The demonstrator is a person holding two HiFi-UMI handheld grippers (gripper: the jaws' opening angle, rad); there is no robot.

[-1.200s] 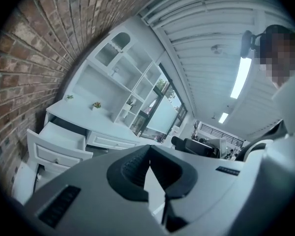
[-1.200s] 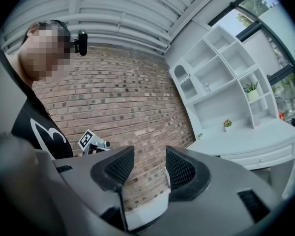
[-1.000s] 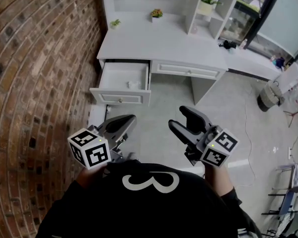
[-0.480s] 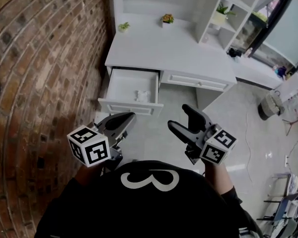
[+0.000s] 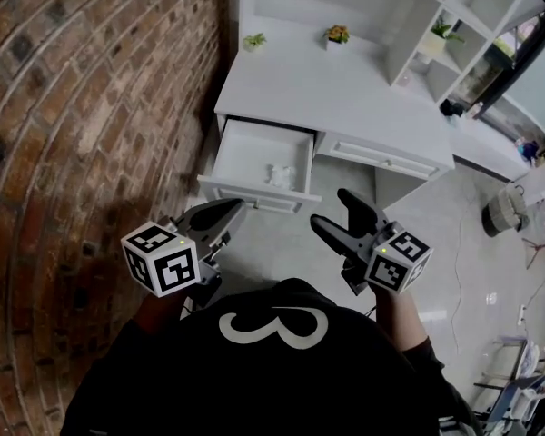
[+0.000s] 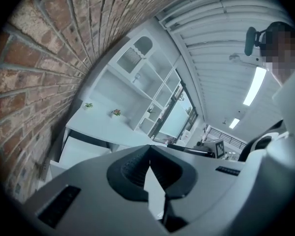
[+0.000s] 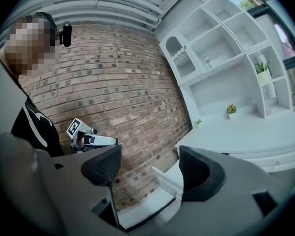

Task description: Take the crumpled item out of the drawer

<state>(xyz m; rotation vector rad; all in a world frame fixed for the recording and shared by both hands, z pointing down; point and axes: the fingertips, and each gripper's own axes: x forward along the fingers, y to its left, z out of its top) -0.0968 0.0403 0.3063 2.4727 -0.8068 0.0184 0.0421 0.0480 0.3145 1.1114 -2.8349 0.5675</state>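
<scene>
Holding one crumpled item (image 5: 279, 174), one drawer (image 5: 243, 195) stands open

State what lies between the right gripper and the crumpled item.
Head view: bare floor and the drawer's front panel. The right gripper is opening its empty jaws.

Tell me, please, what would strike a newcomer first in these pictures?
The red brick wall fills the left. Beside it, the open drawer of the white desk holds a crumpled white item. Nearest the camera, the left claw is shut and the right claw is opening, both empty.
</scene>
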